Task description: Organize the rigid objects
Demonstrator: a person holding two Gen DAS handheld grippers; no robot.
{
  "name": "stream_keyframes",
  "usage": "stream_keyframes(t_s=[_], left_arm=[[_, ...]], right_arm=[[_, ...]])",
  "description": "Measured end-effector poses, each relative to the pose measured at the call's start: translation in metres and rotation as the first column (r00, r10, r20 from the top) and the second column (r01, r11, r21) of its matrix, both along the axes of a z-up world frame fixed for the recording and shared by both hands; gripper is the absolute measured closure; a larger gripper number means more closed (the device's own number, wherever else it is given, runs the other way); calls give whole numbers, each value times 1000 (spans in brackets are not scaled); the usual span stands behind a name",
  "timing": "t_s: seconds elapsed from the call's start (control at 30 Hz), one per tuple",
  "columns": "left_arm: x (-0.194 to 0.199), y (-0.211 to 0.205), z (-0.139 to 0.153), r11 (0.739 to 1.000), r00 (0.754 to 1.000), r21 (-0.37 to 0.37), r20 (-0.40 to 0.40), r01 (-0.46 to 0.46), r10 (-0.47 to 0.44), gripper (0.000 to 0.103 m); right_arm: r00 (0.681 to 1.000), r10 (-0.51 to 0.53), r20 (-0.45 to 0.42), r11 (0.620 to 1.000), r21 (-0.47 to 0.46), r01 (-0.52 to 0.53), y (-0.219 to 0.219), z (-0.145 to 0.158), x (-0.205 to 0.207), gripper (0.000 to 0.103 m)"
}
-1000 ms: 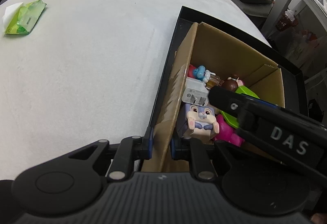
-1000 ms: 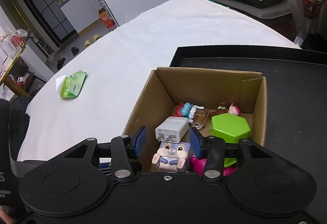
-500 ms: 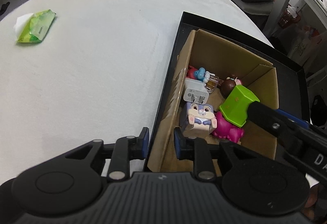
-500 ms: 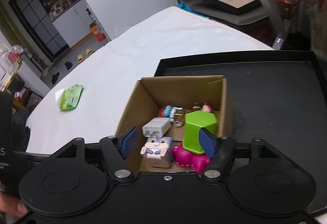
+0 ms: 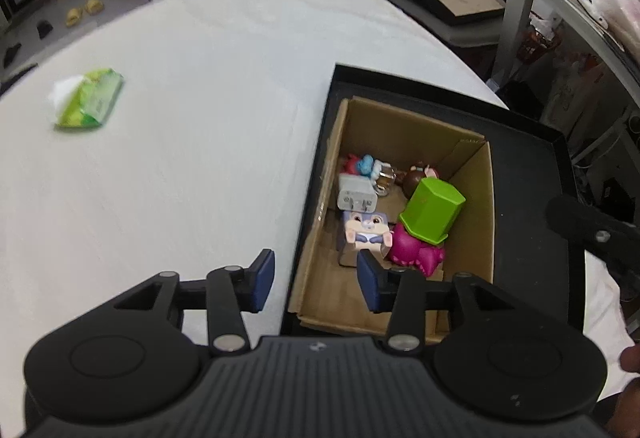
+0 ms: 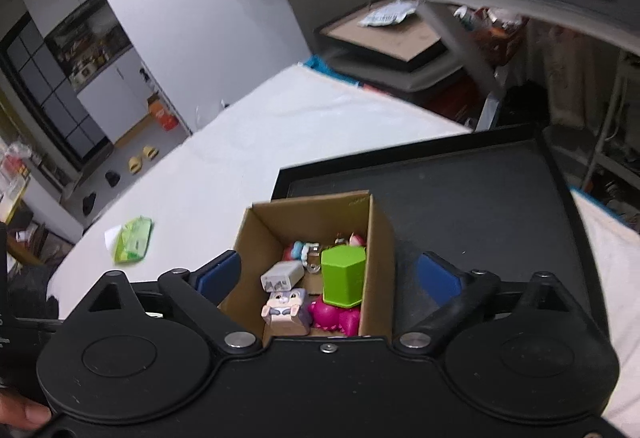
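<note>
Between the spread blue pads of the left gripper [image 5: 316, 284] runs the near left wall of the cardboard box [image 5: 316, 234]; the jaws stand wide apart and hold nothing. Just ahead of its right pad lies the bunny cube toy [image 5: 365, 231], touching a magenta dinosaur-like figure [image 5: 414, 253], on which a green hexagonal container [image 5: 432, 211] leans tilted. Beyond the cube sits the white charger plug [image 5: 356, 195], and further on, against the far wall, a cluster of small figurines [image 5: 368, 167], too small to identify with confidence.

From the right gripper [image 6: 328, 276], whose jaws are likewise wide open and empty, the whole box falls between the pads, well below them. The box rests at the left end of a black tray [image 6: 480, 206] that is otherwise bare. Farther off to the left, alone on the white tablecloth [image 5: 200, 118], lies a green wet-wipes pack [image 5: 90, 103].

The rigid items appear already gathered in the box, so this looks like the release-and-retreat stage, with the sorting nearly or wholly finished. Whether the soft wipes pack counts as part of the job is unclear. If it does, the next move calls for the left gripper to travel far forward-left across the cloth, come down flat over the pack and close on its narrow sides; otherwise both grippers only need to lift clear of the box walls without snagging them.
</note>
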State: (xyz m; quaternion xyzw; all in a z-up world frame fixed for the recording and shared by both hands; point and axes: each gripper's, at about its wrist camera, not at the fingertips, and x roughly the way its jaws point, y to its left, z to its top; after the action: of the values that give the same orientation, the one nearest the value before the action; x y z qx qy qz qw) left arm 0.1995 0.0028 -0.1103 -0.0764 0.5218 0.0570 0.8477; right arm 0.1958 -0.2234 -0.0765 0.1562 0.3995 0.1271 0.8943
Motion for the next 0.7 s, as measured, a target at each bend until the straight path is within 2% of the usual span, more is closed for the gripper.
stream_keyframes(t_s=[0.07, 0.33, 0.7], left_arm=[[-5, -2, 9, 1000, 1000, 1, 19, 8, -8, 51], [-29, -7, 36, 1000, 996, 7, 81, 29, -30, 33], [-64, -4, 58, 997, 989, 51, 133, 51, -57, 23]], right_arm=[[1000, -18, 19, 1000, 10, 17, -4, 9, -7, 0], [995, -64, 80, 998, -14, 66, -10, 35, -37, 0], [992, -100, 75, 992, -65, 105, -9, 49, -74, 0]])
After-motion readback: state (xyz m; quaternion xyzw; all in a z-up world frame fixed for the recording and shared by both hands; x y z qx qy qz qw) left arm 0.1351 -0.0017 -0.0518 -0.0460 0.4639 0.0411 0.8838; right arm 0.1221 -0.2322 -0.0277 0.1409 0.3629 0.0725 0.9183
